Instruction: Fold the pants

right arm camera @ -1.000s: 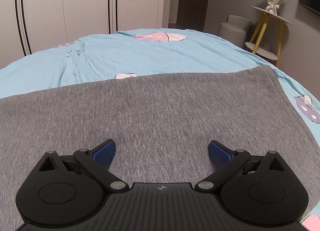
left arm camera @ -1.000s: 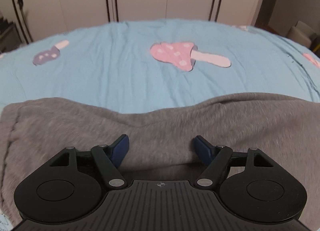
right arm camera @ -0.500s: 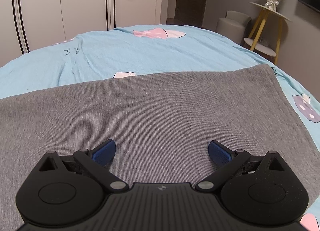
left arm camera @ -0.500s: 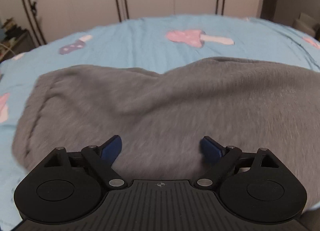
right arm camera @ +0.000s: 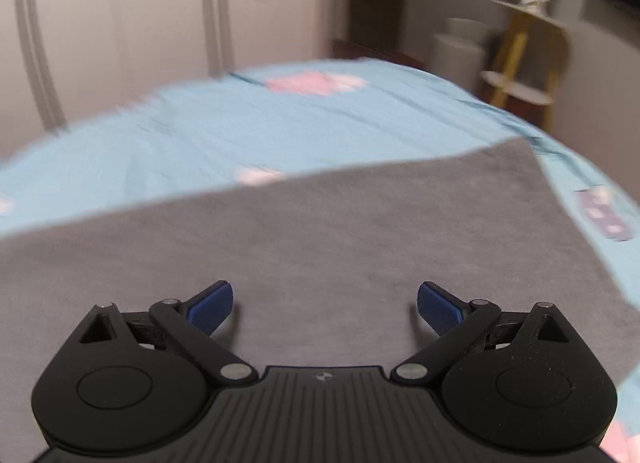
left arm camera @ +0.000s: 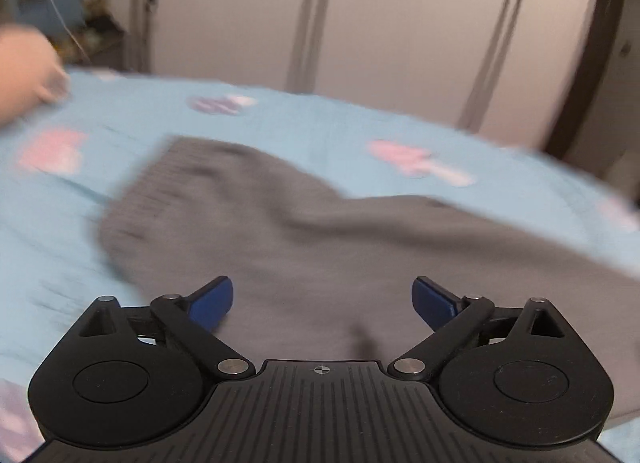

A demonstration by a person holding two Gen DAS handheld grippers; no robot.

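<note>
Grey knit pants (left arm camera: 304, 235) lie on a light blue bed sheet (left arm camera: 320, 127) with mushroom prints. In the left wrist view the ribbed end of the pants (left arm camera: 160, 191) lies ahead to the left. My left gripper (left arm camera: 322, 301) is open and empty above the grey cloth. In the right wrist view the pants (right arm camera: 320, 231) spread flat, with a straight far edge and a corner at the right (right arm camera: 524, 151). My right gripper (right arm camera: 324, 305) is open and empty above the cloth. Both views are blurred by motion.
White wardrobe doors (left arm camera: 360, 23) stand behind the bed. A person's hand (left arm camera: 24, 71) shows at the far left. A yellow-legged side table (right arm camera: 528, 55) and a round grey stool (right arm camera: 460, 51) stand beyond the bed's right side. The bed sheet (right arm camera: 280, 123) extends past the pants.
Both grippers have lifted and tilted up, so more wall shows. The left view has swung left and shows the ribbed end of the pants. Both grippers stay open.
</note>
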